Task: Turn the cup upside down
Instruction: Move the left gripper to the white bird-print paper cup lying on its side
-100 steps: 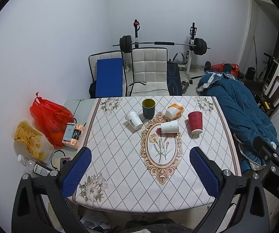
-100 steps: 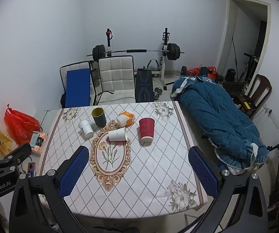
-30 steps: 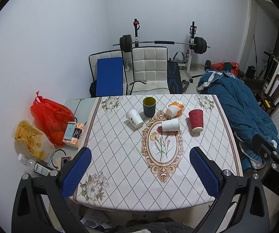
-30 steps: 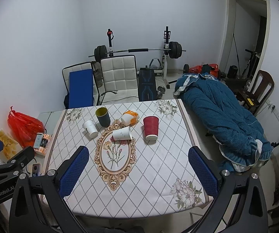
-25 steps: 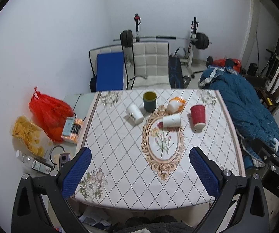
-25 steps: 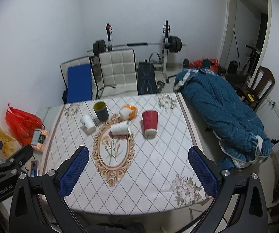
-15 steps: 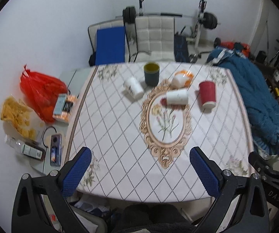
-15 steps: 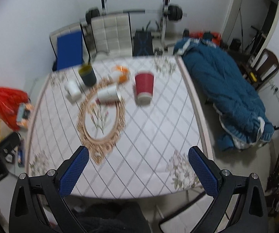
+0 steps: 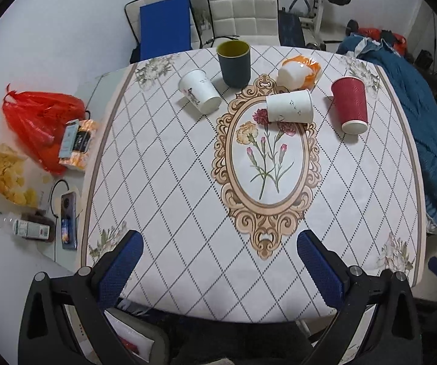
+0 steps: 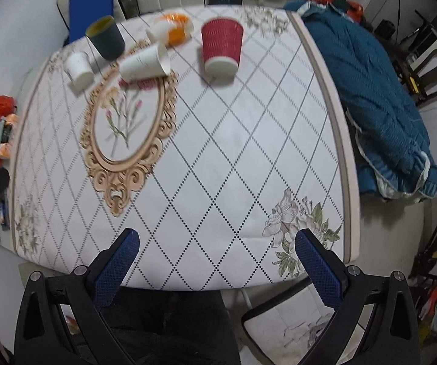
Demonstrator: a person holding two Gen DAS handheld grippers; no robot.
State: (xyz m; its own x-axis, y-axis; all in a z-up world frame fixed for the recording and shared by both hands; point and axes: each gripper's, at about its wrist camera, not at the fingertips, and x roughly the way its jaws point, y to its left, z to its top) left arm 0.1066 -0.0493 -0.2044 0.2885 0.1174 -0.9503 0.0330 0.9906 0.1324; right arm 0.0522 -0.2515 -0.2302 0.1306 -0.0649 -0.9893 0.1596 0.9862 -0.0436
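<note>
Spread over the table we see a white tablecloth with a diamond grid and an oval floral medallion (image 9: 163, 164), and all the cups sit toward its far end. Our left gripper (image 9: 220, 269) hangs above the near edge with its blue-padded fingers (image 9: 120, 269) wide apart and nothing between them; our right gripper (image 10: 216, 266) is just as widely parted and holds nothing, low over the near right corner. The dark grey cup with a yellow inside (image 9: 234, 63) stands upright, mouth up, at the far edge. Near it on the left a white paper cup (image 9: 199, 90) lies tipped on its side, and a second white paper cup (image 9: 289, 106) lies on its side across the medallion's top. An orange-and-white cup (image 9: 300, 72) lies behind that one. The red ribbed paper cup (image 9: 349, 105) stands mouth down, to the right of the others. Beside the table's left side a red plastic bag (image 9: 40, 127) sits.
</note>
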